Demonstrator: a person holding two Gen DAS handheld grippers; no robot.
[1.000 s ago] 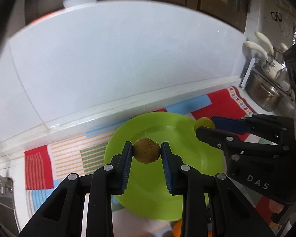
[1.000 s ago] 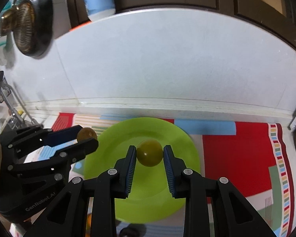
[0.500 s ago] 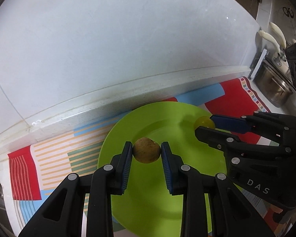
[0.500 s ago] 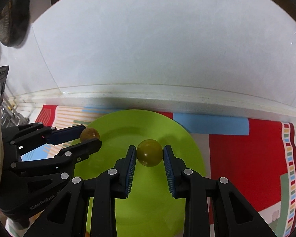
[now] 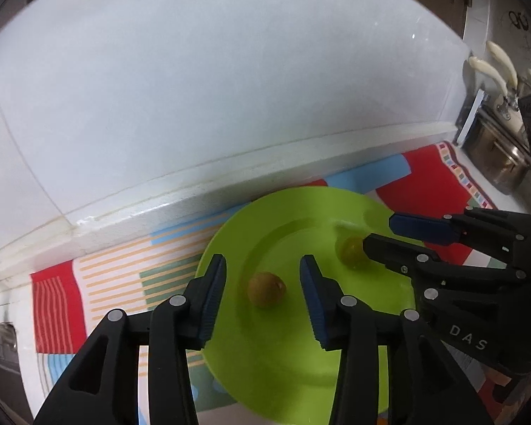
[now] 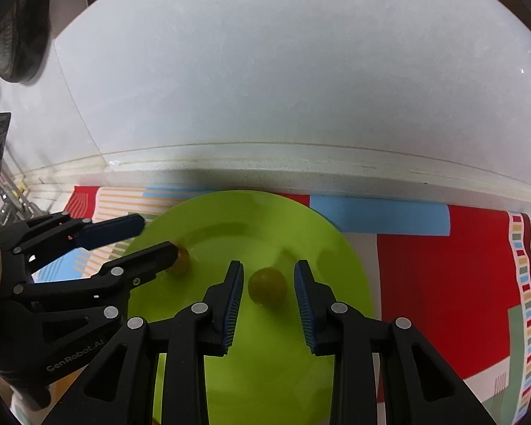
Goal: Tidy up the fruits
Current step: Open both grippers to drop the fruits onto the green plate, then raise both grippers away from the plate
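A lime green plate (image 5: 301, 372) (image 6: 265, 361) lies on a patterned mat. A brown round fruit (image 5: 265, 288) (image 6: 181, 265) rests on it between the fingers of my left gripper (image 5: 263, 276) (image 6: 157, 235), whose jaws are opening, with a clear gap on each side. A yellow-green round fruit (image 6: 267, 285) (image 5: 352, 248) also rests on the plate, between the blue pads of my right gripper (image 6: 269, 279) (image 5: 378, 232). Narrow gaps show on both sides of it, so the pads do not press on it. In the right wrist view the left gripper's lower finger half hides the brown fruit.
The colourful mat (image 5: 106, 283) (image 6: 442, 276) runs along a white ledge and wall just behind the plate. A metal pot (image 5: 502, 163) and cream-handled utensils stand at the far right. A dark pan (image 6: 17, 46) hangs at the upper left.
Both grippers sank towards the plate. Each was shut on its fruit; now both jaws stand apart and the two fruits lie on the plate.
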